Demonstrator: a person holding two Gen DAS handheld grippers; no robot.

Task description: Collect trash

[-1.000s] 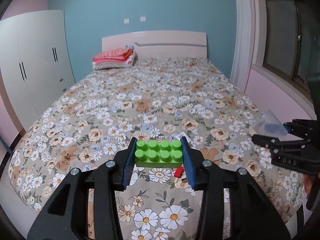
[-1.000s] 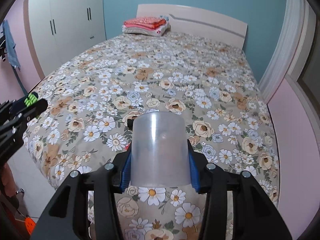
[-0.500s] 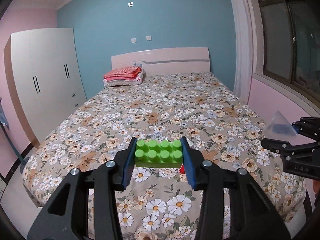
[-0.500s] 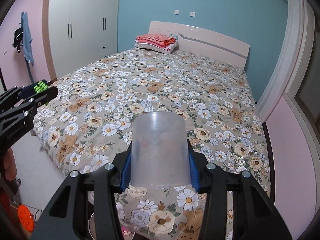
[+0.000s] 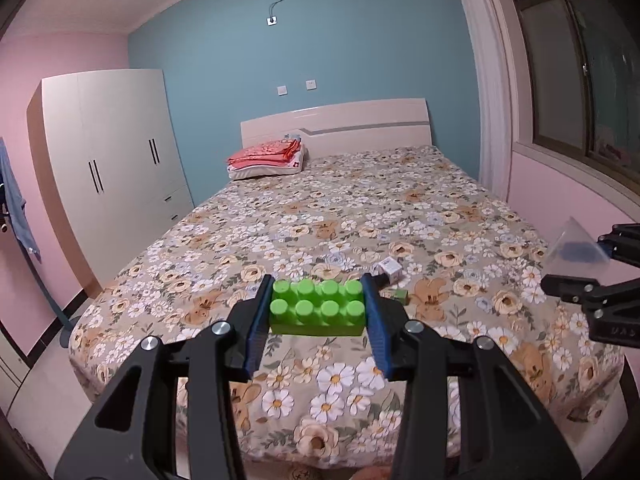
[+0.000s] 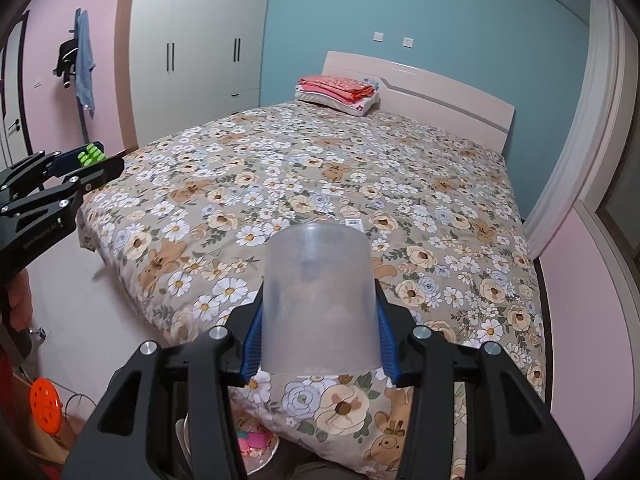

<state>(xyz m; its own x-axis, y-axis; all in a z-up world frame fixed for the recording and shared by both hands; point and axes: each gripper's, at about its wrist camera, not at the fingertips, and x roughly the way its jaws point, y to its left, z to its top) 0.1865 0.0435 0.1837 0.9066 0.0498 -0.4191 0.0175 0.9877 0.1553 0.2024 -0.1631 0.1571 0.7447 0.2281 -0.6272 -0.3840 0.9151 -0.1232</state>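
My left gripper point(image 5: 317, 310) is shut on a green toy brick point(image 5: 317, 308) and holds it in the air above the foot of the bed; it also shows in the right wrist view point(image 6: 86, 160). My right gripper point(image 6: 318, 312) is shut on a clear plastic cup point(image 6: 319, 300), held upside down above the bed's foot edge; the cup also shows at the right of the left wrist view point(image 5: 576, 250). A small white box point(image 5: 387, 269) and a small green piece point(image 5: 396, 295) lie on the floral bedspread point(image 5: 360, 220) beyond the brick.
Folded red bedding point(image 5: 266, 158) lies by the headboard. A white wardrobe point(image 5: 108, 168) stands left of the bed. On the floor below the bed's foot are an orange disc point(image 6: 45, 400) and a container with colourful items point(image 6: 252, 448). A small label point(image 6: 354, 222) lies on the bedspread.
Both grippers have drawn back and up from the bed with the brick and the cup still held. More of the room and floor shows now.
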